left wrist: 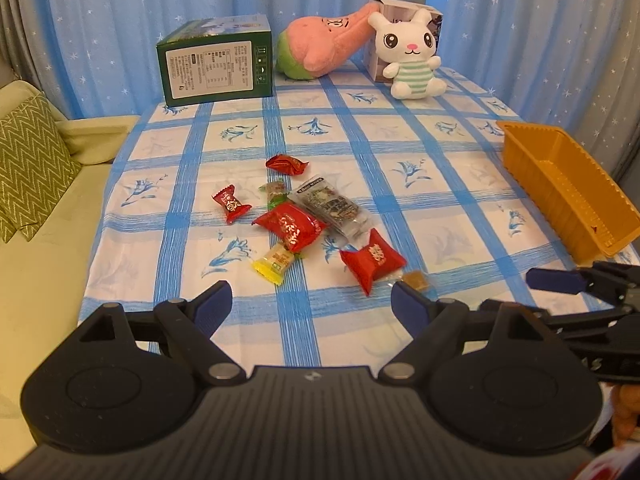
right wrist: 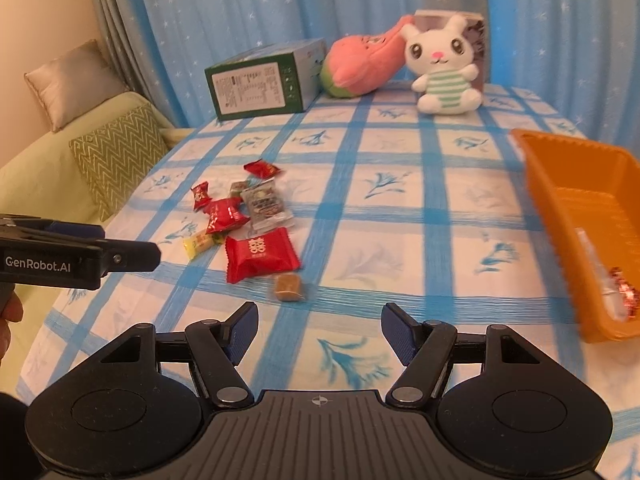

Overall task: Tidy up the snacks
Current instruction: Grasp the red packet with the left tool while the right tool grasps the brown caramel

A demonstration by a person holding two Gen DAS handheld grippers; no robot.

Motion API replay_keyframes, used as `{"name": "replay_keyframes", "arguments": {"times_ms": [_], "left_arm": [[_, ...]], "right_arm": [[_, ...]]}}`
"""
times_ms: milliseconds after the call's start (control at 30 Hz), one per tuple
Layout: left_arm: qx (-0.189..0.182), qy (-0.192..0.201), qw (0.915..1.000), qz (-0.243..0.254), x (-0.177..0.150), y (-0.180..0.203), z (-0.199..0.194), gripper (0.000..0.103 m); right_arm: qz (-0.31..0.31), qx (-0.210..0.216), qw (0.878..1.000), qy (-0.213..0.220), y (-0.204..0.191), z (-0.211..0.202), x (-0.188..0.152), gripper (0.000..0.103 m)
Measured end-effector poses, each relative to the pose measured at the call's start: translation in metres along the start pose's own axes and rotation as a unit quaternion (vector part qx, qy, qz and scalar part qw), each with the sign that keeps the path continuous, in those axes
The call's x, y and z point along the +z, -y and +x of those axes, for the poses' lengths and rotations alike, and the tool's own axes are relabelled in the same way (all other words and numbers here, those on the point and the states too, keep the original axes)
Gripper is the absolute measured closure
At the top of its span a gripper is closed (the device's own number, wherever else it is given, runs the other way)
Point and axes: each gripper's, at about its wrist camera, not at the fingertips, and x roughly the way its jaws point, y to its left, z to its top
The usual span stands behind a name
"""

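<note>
- Both grippers hover above the checked tablecloth (left wrist: 352, 128): left gripper (left wrist: 312, 300) spread wide, right gripper (right wrist: 318, 320) parted, nothing between either's fingers.
- Brown candy (right wrist: 289, 287) lies nearest, just beyond.
- Wrapped snacks (left wrist: 296, 224) cluster mid-table.
- Orange tray (right wrist: 560, 200) sits right, holding a sweet.
- Green box (left wrist: 218, 62) and plush rabbit (left wrist: 414, 54) stand farthest.

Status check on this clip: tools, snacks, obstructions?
Left tool open, empty. Right tool open, empty. Wrapped snacks loose on checked tablecloth; orange plastic tray holds one sweet. Nothing in the way.
</note>
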Motion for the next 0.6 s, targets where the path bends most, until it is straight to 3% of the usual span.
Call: {"name": "replay_keyframes", "arguments": {"times_ms": [67, 600], "left_arm": [[-0.006, 0.001, 1.0, 0.001, 0.003, -0.002, 0.008, 0.018], [-0.022, 0.001, 0.9998, 0.002, 0.012, -0.021, 0.053, 0.018]], "right_arm": [[-0.004, -0.001, 1.0, -0.001, -0.005, 0.012, 0.002, 0.044], [-0.007, -0.032, 0.999, -0.004, -0.032, 0.083, 0.004, 0.06]]}}
